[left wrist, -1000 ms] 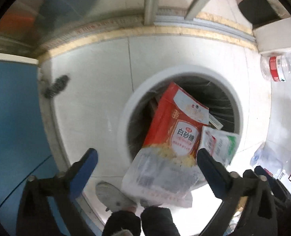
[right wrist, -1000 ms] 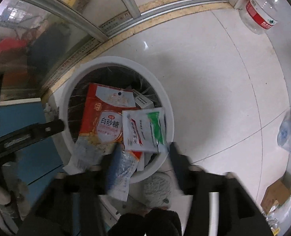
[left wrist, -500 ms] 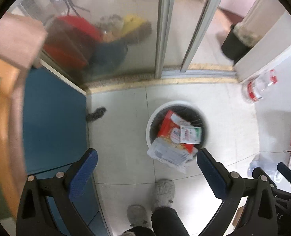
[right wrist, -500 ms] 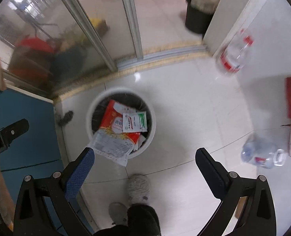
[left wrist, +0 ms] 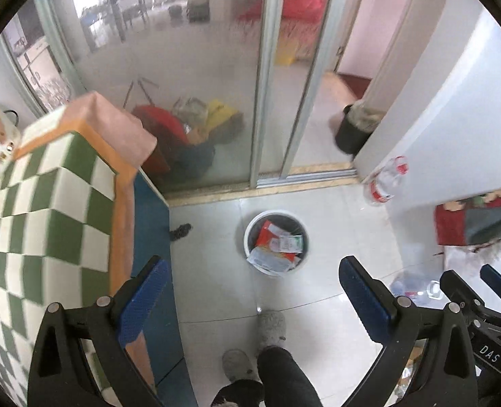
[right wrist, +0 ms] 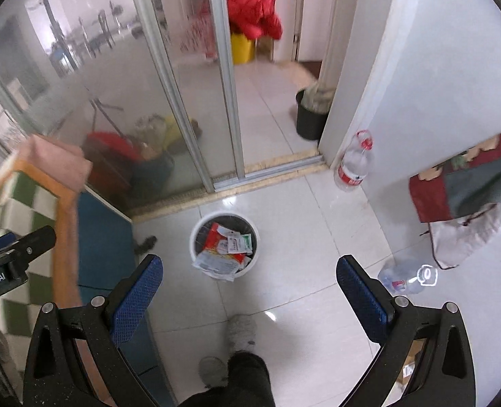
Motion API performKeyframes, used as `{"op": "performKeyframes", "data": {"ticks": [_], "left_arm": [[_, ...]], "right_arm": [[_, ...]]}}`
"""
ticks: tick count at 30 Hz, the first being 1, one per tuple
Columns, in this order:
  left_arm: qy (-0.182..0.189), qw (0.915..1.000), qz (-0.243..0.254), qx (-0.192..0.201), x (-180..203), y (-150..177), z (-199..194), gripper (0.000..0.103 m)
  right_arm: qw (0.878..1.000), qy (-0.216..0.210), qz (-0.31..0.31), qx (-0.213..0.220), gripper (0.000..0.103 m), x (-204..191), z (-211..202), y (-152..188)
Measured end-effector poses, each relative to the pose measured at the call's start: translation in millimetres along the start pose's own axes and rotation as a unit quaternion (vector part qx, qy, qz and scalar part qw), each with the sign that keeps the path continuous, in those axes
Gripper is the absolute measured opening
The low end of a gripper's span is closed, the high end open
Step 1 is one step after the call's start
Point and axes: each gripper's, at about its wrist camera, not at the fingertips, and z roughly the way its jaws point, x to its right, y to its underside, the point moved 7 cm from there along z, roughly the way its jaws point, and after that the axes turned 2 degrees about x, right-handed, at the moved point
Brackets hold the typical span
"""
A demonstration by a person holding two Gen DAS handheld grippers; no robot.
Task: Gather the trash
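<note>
nearest the lenses, both tools hang high over the floor and point steeply down at it. the left gripper (left wrist: 250, 302) has its jaws spread wide, blue pads well apart, with nothing between them and nothing touching them. the right gripper (right wrist: 248, 296) stands just as wide and just as empty; its jaws have just been opening, and no item sits between them. below the jaws, a dark trouser leg and two grey slippers (right wrist: 242, 330) stand on the white tiled floor (right wrist: 304, 305). at the left edge, a worktop under a green-and-white checked cloth (left wrist: 47, 224) with an orange border runs along a blue panel. beyond the slippers, between the two pads in both views, stands the round white trash bin (right wrist: 224, 247) with a dark liner. the trash is in it: a red-and-white packet (right wrist: 216, 242) lies across the opening, its clear lower end drooping over the near rim, and a smaller white-and-green sachet (right wrist: 240, 242) rests on top of it. to the right, a clear plastic jug (right wrist: 408, 276) lies on the tiles, well apart from the bin. farther back, a water bottle with a red label (right wrist: 354, 166) stands against the white wall, beside the sliding glass door (right wrist: 189, 84).
</note>
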Motion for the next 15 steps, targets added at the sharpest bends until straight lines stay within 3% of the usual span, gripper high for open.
{"op": "performKeyframes", "data": {"ticks": [9,15], "left_arm": [[0.042,0.9976,0.001,0.056,-2,12,-130,0.103],[0.056,0.9960,-0.005,0.069,0,17,-180,0.103]], "right_arm": [[0.998,-0.049,0.008,0.047,0.103,0,-157,13],[0.995,-0.086,-0.003,0.055,0.103,1,-215,14]]}}
